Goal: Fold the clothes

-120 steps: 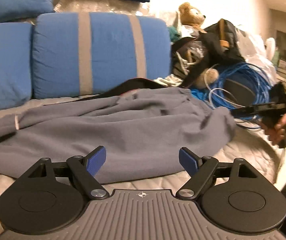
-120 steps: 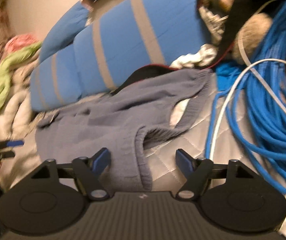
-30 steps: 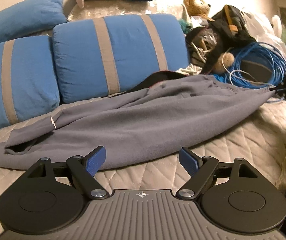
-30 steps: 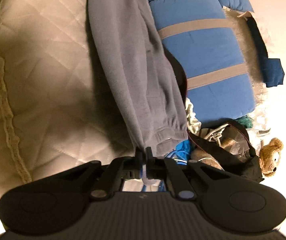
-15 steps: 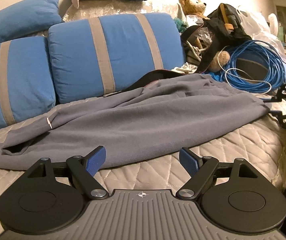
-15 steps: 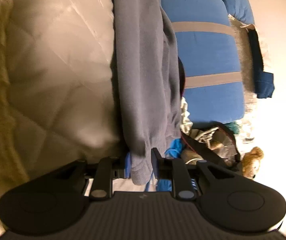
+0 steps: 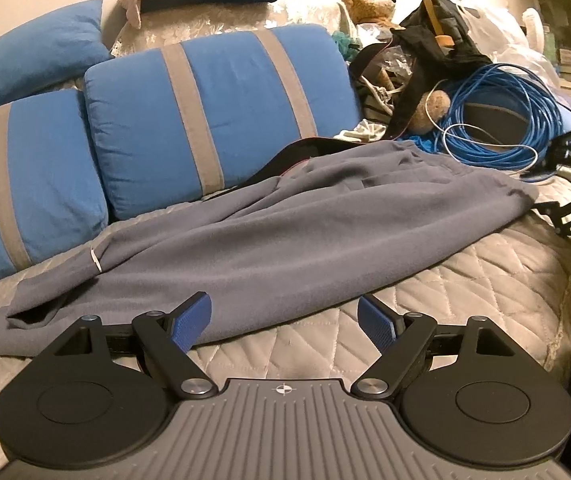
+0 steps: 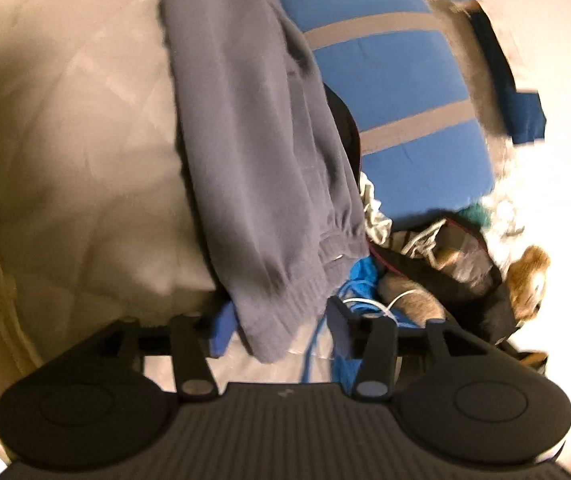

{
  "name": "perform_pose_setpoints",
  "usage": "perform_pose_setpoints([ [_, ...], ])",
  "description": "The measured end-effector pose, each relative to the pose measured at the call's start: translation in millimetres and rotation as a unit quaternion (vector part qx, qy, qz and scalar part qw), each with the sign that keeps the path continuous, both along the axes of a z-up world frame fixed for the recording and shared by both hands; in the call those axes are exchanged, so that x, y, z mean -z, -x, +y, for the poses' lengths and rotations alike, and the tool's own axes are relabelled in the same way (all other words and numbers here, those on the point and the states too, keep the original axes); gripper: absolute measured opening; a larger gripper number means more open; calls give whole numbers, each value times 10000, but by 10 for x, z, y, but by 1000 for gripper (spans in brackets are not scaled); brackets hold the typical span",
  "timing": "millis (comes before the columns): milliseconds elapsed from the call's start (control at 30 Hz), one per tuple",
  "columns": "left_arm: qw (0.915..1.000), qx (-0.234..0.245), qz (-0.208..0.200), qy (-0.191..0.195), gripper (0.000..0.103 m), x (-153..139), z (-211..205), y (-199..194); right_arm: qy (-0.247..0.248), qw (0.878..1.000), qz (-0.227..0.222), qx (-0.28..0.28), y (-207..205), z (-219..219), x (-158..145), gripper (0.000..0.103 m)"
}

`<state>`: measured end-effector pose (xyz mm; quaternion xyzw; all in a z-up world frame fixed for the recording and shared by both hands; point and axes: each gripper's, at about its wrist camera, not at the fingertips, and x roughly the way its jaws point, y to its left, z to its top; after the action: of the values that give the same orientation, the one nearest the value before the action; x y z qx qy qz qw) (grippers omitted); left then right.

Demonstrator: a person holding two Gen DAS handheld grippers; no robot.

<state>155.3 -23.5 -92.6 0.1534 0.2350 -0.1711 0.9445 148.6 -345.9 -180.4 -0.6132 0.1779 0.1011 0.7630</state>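
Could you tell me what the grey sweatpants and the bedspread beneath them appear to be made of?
Grey sweatpants: likely fleece or brushed cotton knit, matte and slightly fuzzy, with a ribbed cuff in the right wrist view. Bedspread: apparently quilted woven fabric in cream, with a faint sheen and stitched diamond padding; the fibre can't be told.

warm, yellowish indoor light. the left wrist view is sharp, with fisheye bending and dark corners. the right wrist view is motion-blurred, worst at the teddy bear [image 8: 527, 280] on the right; the wall at right is blown out, shadow pools on the quilt [image 8: 65, 160] at left.
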Motion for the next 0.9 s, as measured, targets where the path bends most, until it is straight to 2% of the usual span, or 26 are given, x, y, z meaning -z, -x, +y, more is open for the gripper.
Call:
perform_pose_setpoints([
  [100,10000,3,2,0,80,-6,-3,2,380,9992,-93,-79,12,-37,50,68],
  [133,10000,10,-3,3,80,-9,-4,5,373,9992,-111,-83,22,-29,50,68],
  [300,10000,33,12,-36,80,15,-26,-1,-295,9995,-84,-120,-11,49,-48,68],
  [367,10000,42,19,-46,80,24,-35,-2,-253,9994,-164,-144,-33,72,-31,69],
  [467,10000,38,14,-65,80,29,-47,-1,192,9986,-476,-92,-69,75,43,69],
  [733,10000,-36,14,-92,80,62,-15,-8,1453,9867,-716,-141,-180,43,233,62],
  [900,10000,-51,-22,-43,80,33,1,10,1137,9902,-713,-393,-106,-8,157,60],
])
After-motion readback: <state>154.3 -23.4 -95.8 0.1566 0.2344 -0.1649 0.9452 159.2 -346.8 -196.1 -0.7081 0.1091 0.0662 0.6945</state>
